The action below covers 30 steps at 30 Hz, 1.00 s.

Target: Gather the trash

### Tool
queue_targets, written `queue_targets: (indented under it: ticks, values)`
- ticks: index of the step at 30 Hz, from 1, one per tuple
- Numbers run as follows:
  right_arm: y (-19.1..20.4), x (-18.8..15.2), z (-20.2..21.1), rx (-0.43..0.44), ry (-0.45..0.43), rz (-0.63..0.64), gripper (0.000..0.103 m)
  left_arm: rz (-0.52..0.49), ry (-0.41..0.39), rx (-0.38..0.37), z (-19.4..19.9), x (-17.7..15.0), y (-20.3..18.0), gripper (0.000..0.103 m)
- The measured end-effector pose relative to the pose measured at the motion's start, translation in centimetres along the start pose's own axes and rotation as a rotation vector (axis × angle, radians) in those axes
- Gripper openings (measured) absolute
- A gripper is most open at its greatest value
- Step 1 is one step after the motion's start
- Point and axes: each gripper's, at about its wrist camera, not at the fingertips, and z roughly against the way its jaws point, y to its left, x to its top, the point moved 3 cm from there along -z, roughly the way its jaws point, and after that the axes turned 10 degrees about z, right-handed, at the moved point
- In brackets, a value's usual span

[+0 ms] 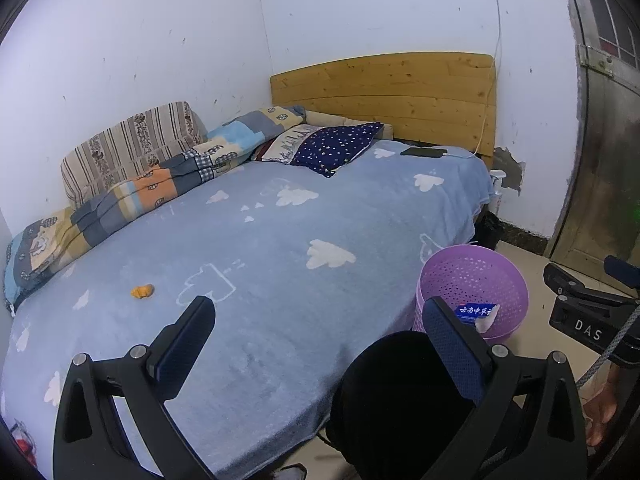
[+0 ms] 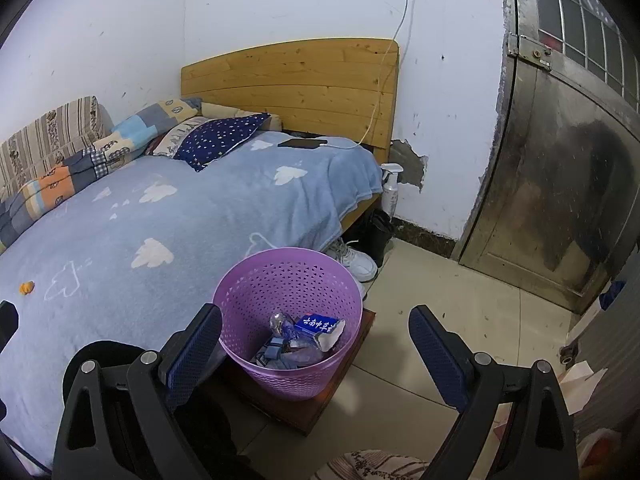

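A small orange scrap (image 1: pixel 143 291) lies on the blue cloud-print bed cover (image 1: pixel 280 240), ahead and left of my left gripper (image 1: pixel 320 328); it also shows at the far left of the right wrist view (image 2: pixel 26 287). A purple perforated basket (image 2: pixel 288 320) stands on a dark red board beside the bed and holds a blue carton (image 2: pixel 316 326), crumpled plastic and other trash. It also shows in the left wrist view (image 1: pixel 474 288). My left gripper is open and empty over the bed's near edge. My right gripper (image 2: pixel 316 344) is open and empty just above the basket.
A phone (image 1: pixel 423 152) on a charging cable lies near the wooden headboard (image 1: pixel 384 92). Pillows and a folded quilt line the bed's left side. White shoes (image 2: pixel 354 262) and a spray bottle (image 2: pixel 390 186) sit by the bed. A metal door (image 2: pixel 560 184) stands right.
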Motion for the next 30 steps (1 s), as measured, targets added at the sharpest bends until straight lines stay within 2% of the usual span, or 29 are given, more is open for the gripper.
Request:
queue_targets:
  ticks: [30]
  values:
    - [0.17,0.02,-0.12,0.000,0.004,0.009,0.096,-0.011,-0.021,-0.001,0.86,-0.29,-0.52,0.103]
